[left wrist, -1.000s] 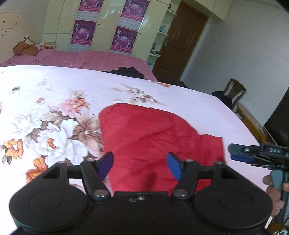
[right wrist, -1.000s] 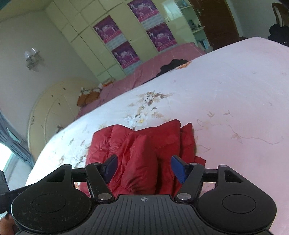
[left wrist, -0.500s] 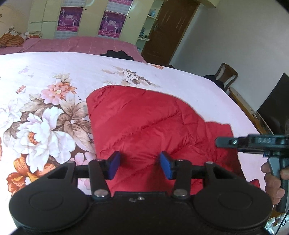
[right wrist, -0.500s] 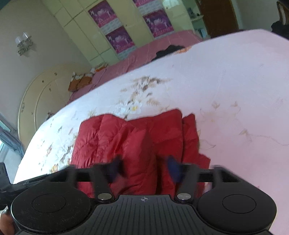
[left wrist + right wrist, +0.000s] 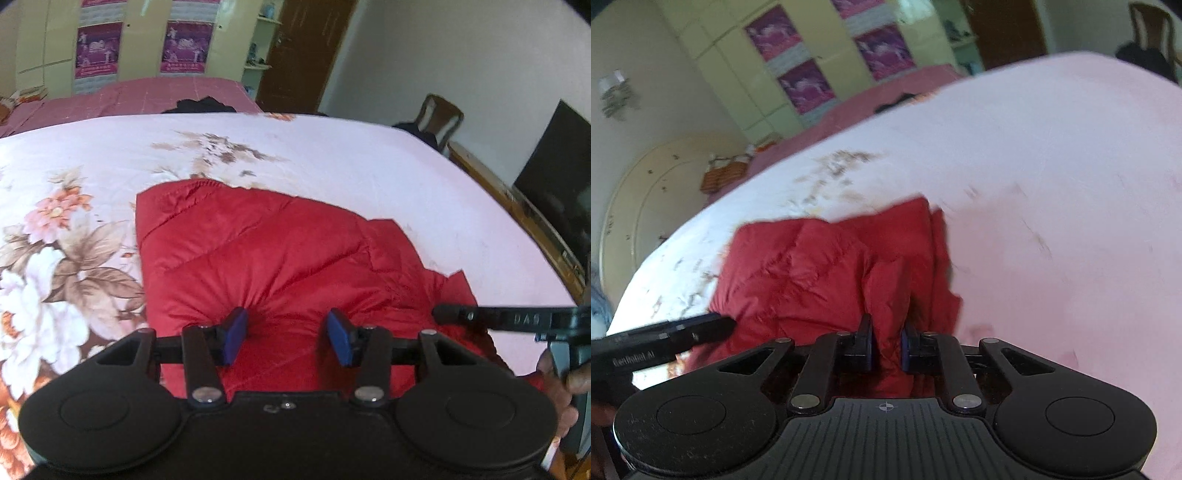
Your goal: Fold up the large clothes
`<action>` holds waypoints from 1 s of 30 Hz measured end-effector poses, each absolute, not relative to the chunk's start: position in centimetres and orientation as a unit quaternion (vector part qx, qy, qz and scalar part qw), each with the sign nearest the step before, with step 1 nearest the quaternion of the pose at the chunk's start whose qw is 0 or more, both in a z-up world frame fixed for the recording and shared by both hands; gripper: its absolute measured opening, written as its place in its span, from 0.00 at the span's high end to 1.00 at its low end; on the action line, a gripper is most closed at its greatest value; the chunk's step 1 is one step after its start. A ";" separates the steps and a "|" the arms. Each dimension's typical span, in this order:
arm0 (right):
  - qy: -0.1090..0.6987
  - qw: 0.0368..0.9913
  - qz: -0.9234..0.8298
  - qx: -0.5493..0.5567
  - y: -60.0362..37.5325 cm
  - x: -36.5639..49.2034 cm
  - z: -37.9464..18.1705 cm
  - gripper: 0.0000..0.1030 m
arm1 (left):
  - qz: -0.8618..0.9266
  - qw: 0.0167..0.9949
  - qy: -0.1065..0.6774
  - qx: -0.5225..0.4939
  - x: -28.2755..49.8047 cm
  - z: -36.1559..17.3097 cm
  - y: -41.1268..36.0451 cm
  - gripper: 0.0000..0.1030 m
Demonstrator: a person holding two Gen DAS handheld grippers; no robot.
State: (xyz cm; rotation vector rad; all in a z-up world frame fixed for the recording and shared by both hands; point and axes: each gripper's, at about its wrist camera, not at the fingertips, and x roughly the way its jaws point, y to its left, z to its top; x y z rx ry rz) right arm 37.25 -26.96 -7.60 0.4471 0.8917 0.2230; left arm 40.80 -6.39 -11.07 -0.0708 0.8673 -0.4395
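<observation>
A red quilted jacket (image 5: 258, 258) lies partly folded on the floral bed sheet (image 5: 332, 166). My left gripper (image 5: 286, 338) is open, its blue pads pressed down into the jacket's near edge with the fabric bulging between them. My right gripper (image 5: 885, 349) is shut on a raised fold of the red jacket (image 5: 798, 273) at its near right corner. The right gripper also shows at the right edge of the left wrist view (image 5: 454, 315), over the jacket's right side. The left gripper's finger shows at the left of the right wrist view (image 5: 698, 328).
The pink floral sheet (image 5: 1052, 184) covers a wide bed. A pink bedspread (image 5: 129, 96) with a dark garment (image 5: 203, 105) lies beyond. A wooden chair (image 5: 439, 118), a wooden bed rail (image 5: 517, 206) and a dark screen (image 5: 554, 177) are on the right.
Both grippers have come down onto the jacket's near edge. The right gripper has closed from open onto a fold of the jacket. The left gripper's jaws have narrowed a little.
</observation>
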 end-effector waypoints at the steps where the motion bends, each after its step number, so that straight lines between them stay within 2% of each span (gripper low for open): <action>1: 0.432 0.870 0.106 0.213 -26.9 37.3 -8.3 0.88 | -0.211 0.882 0.420 -0.027 41.0 -11.5 -6.8 0.54; 6: 0.444 0.852 0.107 0.257 -27.9 38.4 -10.6 0.88 | -0.202 0.877 0.436 -0.001 42.2 -13.5 -7.9 0.54; 11: 0.451 0.851 0.108 0.249 -28.7 38.6 -8.8 0.86 | -0.203 0.876 0.438 -0.009 41.8 -12.3 -7.2 0.55; 13: 0.421 0.871 0.096 0.233 -28.9 37.7 -6.3 0.56 | -0.192 0.885 0.423 -0.029 41.2 -11.0 -6.0 0.55; 14: 0.394 0.888 0.106 0.211 -28.7 37.4 -4.6 0.54 | -0.188 0.892 0.410 -0.040 40.9 -10.3 -5.3 0.55; 17: 0.362 0.908 0.137 0.159 -26.9 38.5 -1.4 0.54 | -0.170 0.902 0.394 -0.056 42.1 -9.2 -4.1 0.55; 20: 0.379 0.906 0.161 0.100 -23.8 41.6 -0.9 0.54 | -0.164 0.902 0.396 -0.058 44.5 -9.0 -4.4 0.55; 25: 0.468 0.871 0.135 0.069 -21.9 45.5 -5.7 0.60 | -0.164 0.881 0.439 -0.064 47.6 -11.6 -5.5 0.55; 30: 0.496 0.849 0.125 0.133 -23.8 46.2 -9.0 0.60 | -0.160 0.873 0.456 -0.070 48.3 -13.4 -5.5 0.53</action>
